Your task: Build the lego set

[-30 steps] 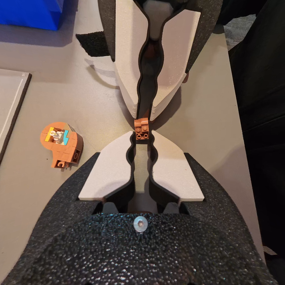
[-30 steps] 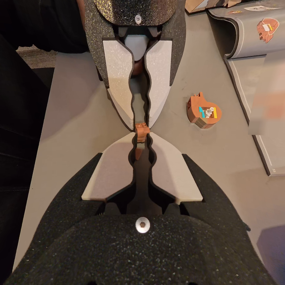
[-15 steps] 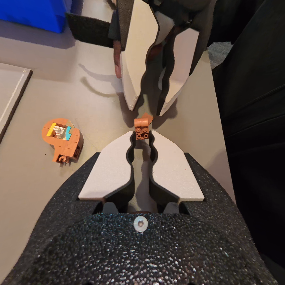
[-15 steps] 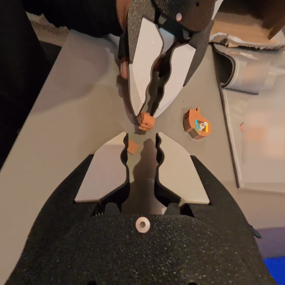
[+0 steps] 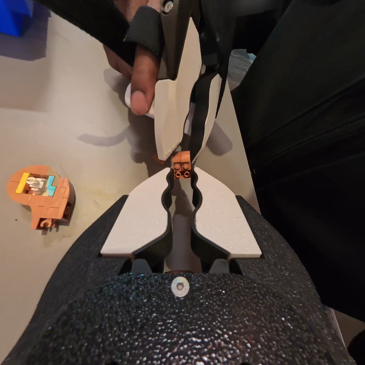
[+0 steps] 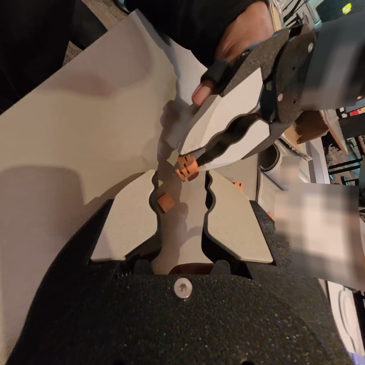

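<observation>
My left gripper (image 5: 182, 170) is shut on a small brown brick cluster (image 5: 181, 166) and holds it above the grey table (image 5: 83, 110). It also shows in the right wrist view (image 6: 189, 161), tilted, with the cluster (image 6: 187, 167) at its tips. My right gripper (image 6: 180, 173) is open, and its pads stand apart from the cluster. In the left wrist view the right gripper (image 5: 182, 153) faces mine, a fingertip on each side of the cluster's far end. A small brown tile (image 6: 166, 202) lies loose on the table by my right gripper's left finger; it also peeks out in the left wrist view (image 5: 158, 159).
A round brown brick model (image 5: 39, 195) with yellow and teal pieces lies on the table to the left. A blue box (image 5: 11, 17) stands at the far left corner. A grey open booklet (image 6: 264, 177) lies on the right. The table edge (image 5: 245, 158) is close. A person's hand (image 5: 142, 79) holds the right gripper. My left and right fingertips are right by each other.
My right gripper has opened, let go of the brick cluster, drawn back a little and tilted. The left gripper has stayed shut on the cluster. The small brown tile now lies in plain view on the table.
</observation>
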`<state>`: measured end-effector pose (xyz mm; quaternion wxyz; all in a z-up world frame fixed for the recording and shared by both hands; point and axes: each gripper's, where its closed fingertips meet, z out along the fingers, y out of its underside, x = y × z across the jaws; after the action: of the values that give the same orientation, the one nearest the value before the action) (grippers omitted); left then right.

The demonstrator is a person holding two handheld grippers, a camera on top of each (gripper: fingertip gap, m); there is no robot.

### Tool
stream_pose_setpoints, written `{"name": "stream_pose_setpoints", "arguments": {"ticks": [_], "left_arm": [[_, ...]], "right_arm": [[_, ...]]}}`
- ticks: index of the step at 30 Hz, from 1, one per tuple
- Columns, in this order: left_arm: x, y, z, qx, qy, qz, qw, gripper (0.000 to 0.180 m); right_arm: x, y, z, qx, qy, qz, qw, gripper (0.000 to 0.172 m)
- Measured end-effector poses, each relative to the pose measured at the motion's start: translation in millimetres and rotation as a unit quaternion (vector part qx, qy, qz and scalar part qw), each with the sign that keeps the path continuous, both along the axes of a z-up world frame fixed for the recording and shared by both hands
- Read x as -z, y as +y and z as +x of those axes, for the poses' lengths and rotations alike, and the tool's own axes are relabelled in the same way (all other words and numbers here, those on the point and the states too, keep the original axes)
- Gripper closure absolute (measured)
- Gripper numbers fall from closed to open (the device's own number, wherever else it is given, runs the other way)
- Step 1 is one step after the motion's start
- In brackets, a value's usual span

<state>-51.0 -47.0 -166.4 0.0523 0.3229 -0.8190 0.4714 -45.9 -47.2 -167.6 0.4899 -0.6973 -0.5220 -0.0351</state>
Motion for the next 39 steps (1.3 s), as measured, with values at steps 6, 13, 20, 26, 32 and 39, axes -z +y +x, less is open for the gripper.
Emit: {"name": "stream_pose_setpoints", "arguments": {"ticks": [6, 13, 20, 26, 32, 39], "left_arm": [[0.2, -3.9, -3.1, 0.014, 0.014, -0.009, 1.000, 0.165], [0.3, -7.4, -7.7, 0.031, 0.023, -0.017, 0.999, 0.165], [2.4, -9.7, -10.9, 0.039, 0.036, -0.022, 0.998, 0.165], [-0.8, -11.7, -13.0, 0.044, 0.043, -0.039, 0.997, 0.165], [-2.2, -13.8, -15.1, 0.049, 0.054, -0.055, 0.996, 0.165], [-7.1, -7.5, -5.6, 0.018, 0.037, -0.071, 0.997, 0.164]], "right_arm": [[-5.1, -1.4, -7.4, -0.020, -0.010, 0.032, 0.999, 0.131], [-7.7, -5.9, -13.9, -0.046, -0.004, 0.043, 0.998, 0.141], [-5.5, -6.9, -15.8, -0.052, -0.009, 0.042, 0.998, 0.151], [-9.0, -8.5, -17.7, -0.055, 0.000, 0.035, 0.998, 0.152], [-10.2, -9.6, -19.2, -0.054, 0.001, 0.026, 0.998, 0.153], [-15.6, -1.8, -10.2, -0.014, 0.035, 0.022, 0.999, 0.153]]}}
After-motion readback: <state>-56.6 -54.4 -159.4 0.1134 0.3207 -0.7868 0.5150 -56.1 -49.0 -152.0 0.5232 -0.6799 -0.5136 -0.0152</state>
